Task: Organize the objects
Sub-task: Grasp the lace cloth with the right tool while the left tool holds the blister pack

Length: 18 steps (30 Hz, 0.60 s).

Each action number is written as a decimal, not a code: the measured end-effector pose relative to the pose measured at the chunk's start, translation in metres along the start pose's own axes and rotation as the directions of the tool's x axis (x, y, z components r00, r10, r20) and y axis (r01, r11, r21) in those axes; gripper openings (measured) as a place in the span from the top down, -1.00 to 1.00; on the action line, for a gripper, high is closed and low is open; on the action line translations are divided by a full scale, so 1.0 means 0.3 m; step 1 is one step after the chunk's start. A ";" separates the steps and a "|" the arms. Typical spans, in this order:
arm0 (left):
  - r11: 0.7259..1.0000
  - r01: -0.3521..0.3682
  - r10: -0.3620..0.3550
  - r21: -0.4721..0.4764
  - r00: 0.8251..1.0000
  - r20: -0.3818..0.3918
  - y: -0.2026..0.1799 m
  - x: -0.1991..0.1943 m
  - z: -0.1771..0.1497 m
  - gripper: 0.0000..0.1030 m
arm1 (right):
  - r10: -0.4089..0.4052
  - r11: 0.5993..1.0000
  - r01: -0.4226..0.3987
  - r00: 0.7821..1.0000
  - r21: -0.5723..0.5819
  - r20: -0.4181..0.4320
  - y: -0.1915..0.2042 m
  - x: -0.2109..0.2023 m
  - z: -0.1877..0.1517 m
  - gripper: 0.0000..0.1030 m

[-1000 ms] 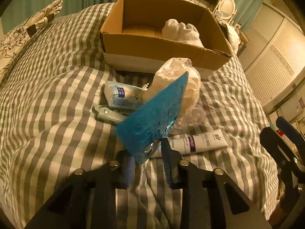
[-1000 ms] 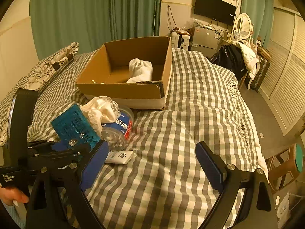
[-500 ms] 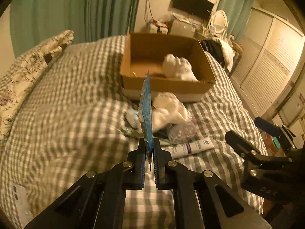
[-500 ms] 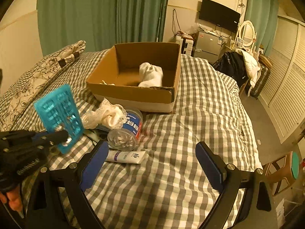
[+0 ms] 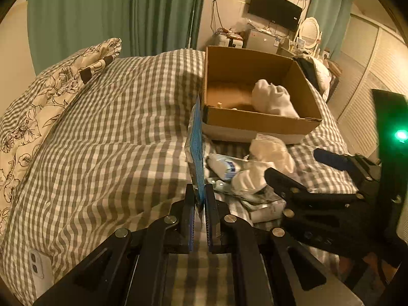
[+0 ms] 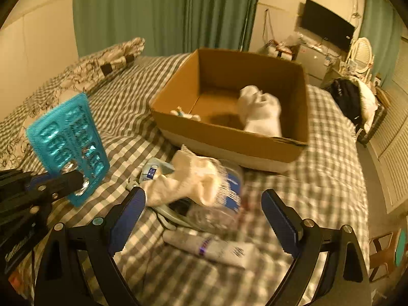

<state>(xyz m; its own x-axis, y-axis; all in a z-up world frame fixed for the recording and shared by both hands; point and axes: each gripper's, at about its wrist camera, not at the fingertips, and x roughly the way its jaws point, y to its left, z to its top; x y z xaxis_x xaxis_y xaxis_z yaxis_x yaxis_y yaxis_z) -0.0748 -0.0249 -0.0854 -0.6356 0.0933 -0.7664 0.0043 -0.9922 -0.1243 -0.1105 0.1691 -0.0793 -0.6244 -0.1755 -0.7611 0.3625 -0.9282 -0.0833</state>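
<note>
My left gripper [image 5: 200, 202] is shut on a blue blister pack [image 5: 196, 150], held upright and edge-on above the bed; the pack's face [image 6: 67, 142] shows in the right wrist view at the left. My right gripper [image 6: 204, 219] is open and empty, low over a pile on the bed: a white lacy sock [image 6: 190, 178], a clear plastic bottle [image 6: 216, 214], a white tube [image 6: 216, 250] and a small white packet [image 6: 153, 170]. An open cardboard box [image 6: 229, 140] holding a white cloth [image 6: 260, 112] stands behind the pile.
The checked bedspread [image 5: 102, 140] covers the bed. A floral pillow [image 5: 51, 89] lies at the left. A white phone [image 5: 38, 270] lies near the bed's front left. Green curtains, a TV and a dresser stand behind.
My left gripper has lifted the blister pack off the pile and carried it left. My right gripper has moved forward and down over the pile, still open.
</note>
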 end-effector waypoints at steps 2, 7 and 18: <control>1.000 -0.003 0.003 0.002 1.000 -0.003 0.012 0.012 0.003 0.87 | 0.013 1.000 -0.012 1.000 0.004 -0.028 0.006 0.046 0.008 -0.63; 1.000 -0.001 0.001 -0.004 1.000 -0.016 0.030 0.034 0.002 0.87 | 0.011 1.000 -0.011 0.998 -0.009 -0.066 0.016 0.096 -0.015 0.46; 1.000 0.024 -0.024 0.005 1.000 0.007 -0.005 -0.040 0.010 0.87 | 0.019 1.000 -0.020 0.998 0.014 0.054 -0.024 -0.095 -0.009 0.85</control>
<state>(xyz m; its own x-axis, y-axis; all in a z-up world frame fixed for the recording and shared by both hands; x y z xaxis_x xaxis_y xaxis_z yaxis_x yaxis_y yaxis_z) -0.0694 -0.0249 -0.0741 -0.6405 0.1164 -0.7591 -0.0148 -0.9901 -0.1393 -0.0935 0.1816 -0.0589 -0.6535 -0.2105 -0.7271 0.3653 -0.9290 -0.0593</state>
